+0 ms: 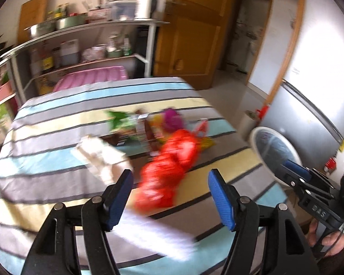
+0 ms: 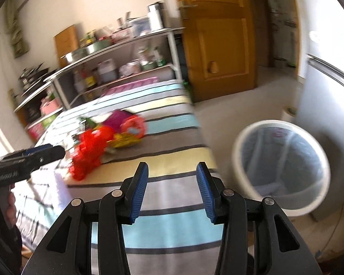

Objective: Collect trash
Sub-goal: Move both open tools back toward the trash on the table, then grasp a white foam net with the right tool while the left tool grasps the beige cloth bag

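While both grippers are open and hold nothing, the long red wrapper (image 1: 169,167) lies on the striped table (image 1: 57,123) just ahead of the left gripper (image 1: 170,197), nearer than the right gripper (image 2: 172,190).

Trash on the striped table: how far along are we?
Done: nothing visibly; the bin shows only its liner. In hand: nothing; the left tool and the right tool are open and empty. Left: the red bag, white wrapper and colourful wrappers.
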{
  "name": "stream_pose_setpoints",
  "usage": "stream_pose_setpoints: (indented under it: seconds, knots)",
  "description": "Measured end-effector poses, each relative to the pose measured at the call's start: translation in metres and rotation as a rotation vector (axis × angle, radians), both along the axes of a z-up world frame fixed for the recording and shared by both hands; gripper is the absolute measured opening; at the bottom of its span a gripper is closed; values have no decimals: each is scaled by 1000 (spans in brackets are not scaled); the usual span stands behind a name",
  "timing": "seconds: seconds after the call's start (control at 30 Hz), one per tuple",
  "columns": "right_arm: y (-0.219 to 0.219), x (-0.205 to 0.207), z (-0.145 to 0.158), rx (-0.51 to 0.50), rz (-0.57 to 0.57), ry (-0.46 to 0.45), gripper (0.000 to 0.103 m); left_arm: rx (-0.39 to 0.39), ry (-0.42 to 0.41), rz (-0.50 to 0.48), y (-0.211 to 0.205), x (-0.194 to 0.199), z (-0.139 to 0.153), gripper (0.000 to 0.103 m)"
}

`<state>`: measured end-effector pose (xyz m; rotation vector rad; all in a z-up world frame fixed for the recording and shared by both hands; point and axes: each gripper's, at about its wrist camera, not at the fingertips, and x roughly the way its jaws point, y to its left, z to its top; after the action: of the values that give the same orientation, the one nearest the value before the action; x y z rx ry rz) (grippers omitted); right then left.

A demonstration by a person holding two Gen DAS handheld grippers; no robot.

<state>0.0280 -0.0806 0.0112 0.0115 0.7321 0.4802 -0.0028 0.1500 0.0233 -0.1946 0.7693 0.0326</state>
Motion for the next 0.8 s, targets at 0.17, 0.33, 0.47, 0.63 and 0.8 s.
stream_pose_setpoints:
  seconds: [0.17, 0.33, 0.47, 0.63, 0.8]
  knots:
    - [35, -12, -3, -1, 98, 4, 45, -9, 13, 99, 43, -15, -7, 72]
    - [73, -25, -9, 1, 217, 13, 45, -11, 39, 148, 74, -17, -17, 73]
    - [101, -33, -13, -8, 306, 25, 45, -34, 62, 153, 93, -14, -24, 73]
    - [128, -42, -18, -20, 407, 23, 47, -98, 70, 136, 106, -4, -31, 76]
    - [144, -42, -29, -24, 455, 59, 50, -91, 96, 123, 104, 17, -36, 76]
